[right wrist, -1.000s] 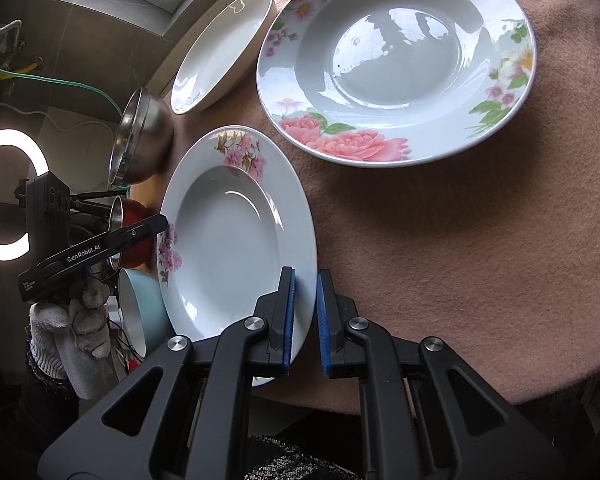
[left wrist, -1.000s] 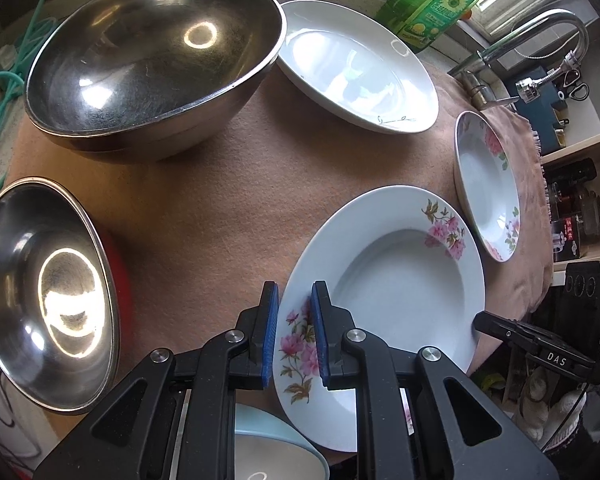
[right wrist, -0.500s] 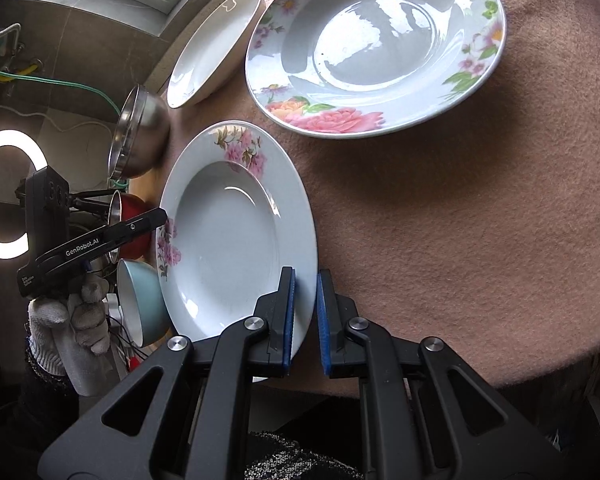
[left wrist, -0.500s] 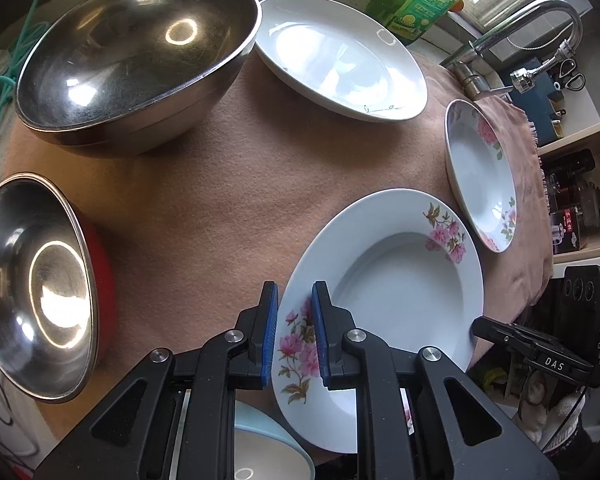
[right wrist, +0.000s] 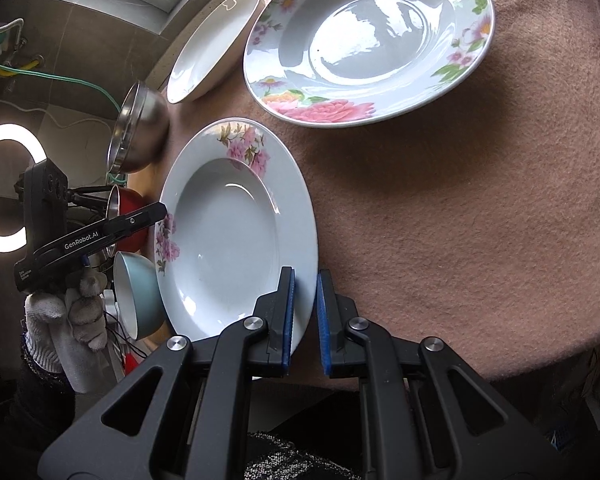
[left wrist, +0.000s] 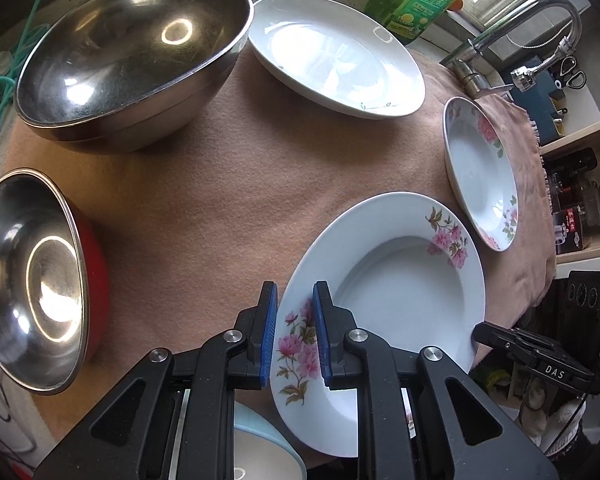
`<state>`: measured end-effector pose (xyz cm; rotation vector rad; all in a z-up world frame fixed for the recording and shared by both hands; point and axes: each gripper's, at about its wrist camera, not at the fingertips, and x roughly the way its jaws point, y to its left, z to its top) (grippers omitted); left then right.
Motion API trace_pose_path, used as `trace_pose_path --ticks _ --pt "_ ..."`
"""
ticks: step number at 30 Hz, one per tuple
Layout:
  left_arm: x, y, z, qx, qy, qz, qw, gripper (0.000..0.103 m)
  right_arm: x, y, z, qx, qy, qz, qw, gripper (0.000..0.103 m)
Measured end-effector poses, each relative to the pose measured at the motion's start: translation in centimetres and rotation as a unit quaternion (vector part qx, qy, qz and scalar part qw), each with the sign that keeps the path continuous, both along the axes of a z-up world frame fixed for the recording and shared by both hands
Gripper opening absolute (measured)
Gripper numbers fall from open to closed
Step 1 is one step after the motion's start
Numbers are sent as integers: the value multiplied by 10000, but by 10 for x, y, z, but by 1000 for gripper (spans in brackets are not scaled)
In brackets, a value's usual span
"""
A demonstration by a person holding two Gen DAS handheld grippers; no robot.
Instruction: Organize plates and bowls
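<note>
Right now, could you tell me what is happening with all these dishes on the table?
A person is holding one pink-flowered plate with both handheld grippers at once. The left gripper pinches the rim by its flower spray; the right gripper clamps the opposite rim. The plate is over the brown cloth. A bigger rose-patterned plate, a plain white plate, two steel bowls and a light blue bowl lie apart, none stacked.
</note>
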<state>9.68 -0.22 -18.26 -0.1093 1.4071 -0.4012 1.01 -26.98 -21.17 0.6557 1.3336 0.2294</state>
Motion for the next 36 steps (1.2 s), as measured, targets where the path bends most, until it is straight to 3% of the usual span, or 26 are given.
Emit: trace_pose_path --ticks 17,25,29,36 --pt "6 7 11 26 -148 324 9994 17 1 -24 19 -553 -209 133 9982 12" --pt "2 -12 44 -197 -642 476 9966 21 5 -58 40 -979 -527 139 9937 13" --pt "-1 -32 57 -516 -849 498 9938 39 15 -83 53 -1241 -764 68 9893 37" --pt "4 -69 49 -991 -764 717 9895 39 40 -124 61 -1497 -972 -7 9839 39"
